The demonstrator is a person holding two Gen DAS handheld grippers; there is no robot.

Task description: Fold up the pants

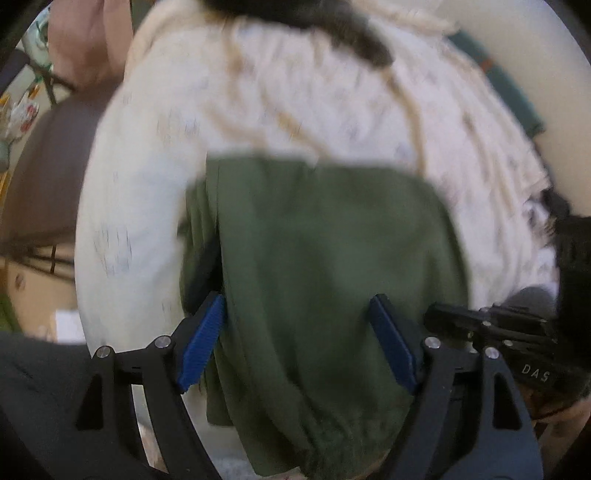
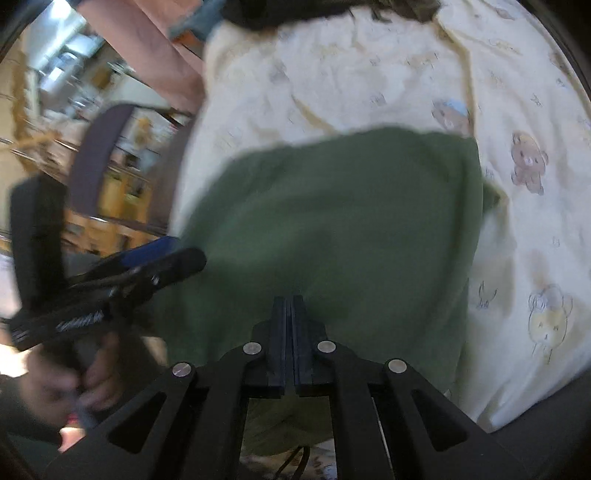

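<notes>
**Green pants folded on the bed sheet**

The green pants [image 1: 325, 266] lie folded in a compact block on the cream, bear-printed sheet [image 2: 524, 206]. The left gripper [image 1: 297, 339] hangs above them, its blue pads [image 1: 203, 341] spread wide with nothing pinched. The right gripper [image 2: 291, 321] has its jaws pressed together, empty, over the pants' near edge.

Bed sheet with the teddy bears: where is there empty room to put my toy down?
The bear-print sheet lies bare right of the green pants, and again beyond them up to the dark fabric at its far edge. The near left is crowded: the left hand-held gripper hovers there.
</notes>
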